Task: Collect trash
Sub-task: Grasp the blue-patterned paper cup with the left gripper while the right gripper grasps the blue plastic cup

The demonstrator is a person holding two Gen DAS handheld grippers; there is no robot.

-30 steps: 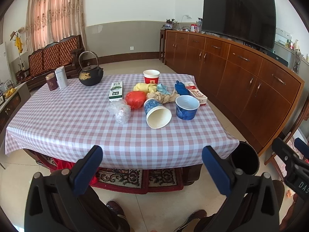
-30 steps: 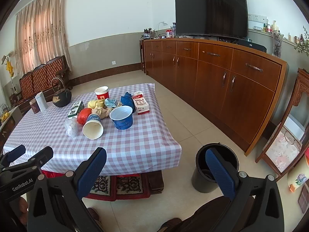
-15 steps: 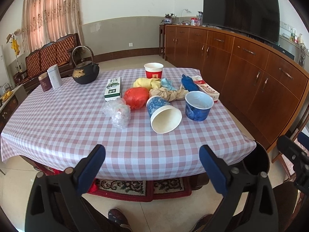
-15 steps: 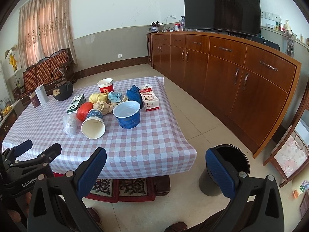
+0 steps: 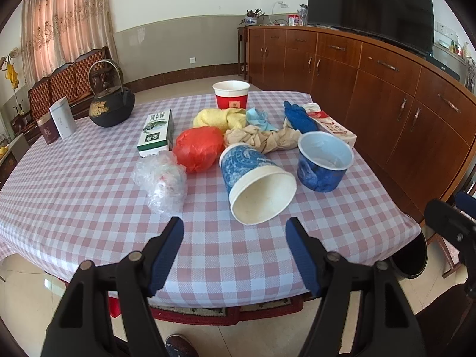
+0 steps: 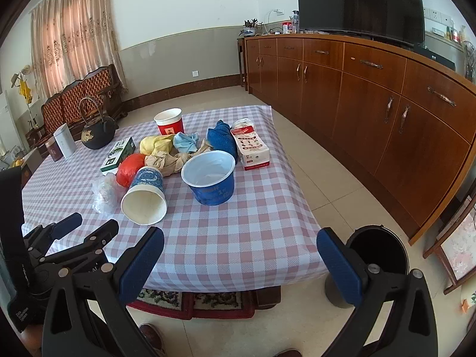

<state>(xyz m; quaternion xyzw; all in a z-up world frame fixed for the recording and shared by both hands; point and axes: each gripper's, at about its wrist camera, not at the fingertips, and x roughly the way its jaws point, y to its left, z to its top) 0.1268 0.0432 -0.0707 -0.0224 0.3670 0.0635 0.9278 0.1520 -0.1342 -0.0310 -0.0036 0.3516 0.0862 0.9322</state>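
The left gripper (image 5: 235, 232), jaws closing with nothing between them, is the nearer tool to the tipped paper cup (image 5: 257, 183) lying on the table (image 5: 74, 208) at its twelve o'clock, mouth toward it, long axis running eleven to five.

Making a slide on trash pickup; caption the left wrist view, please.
Left claw, closing with nothing between its pads, faces a tipped paper cup on the checked table.
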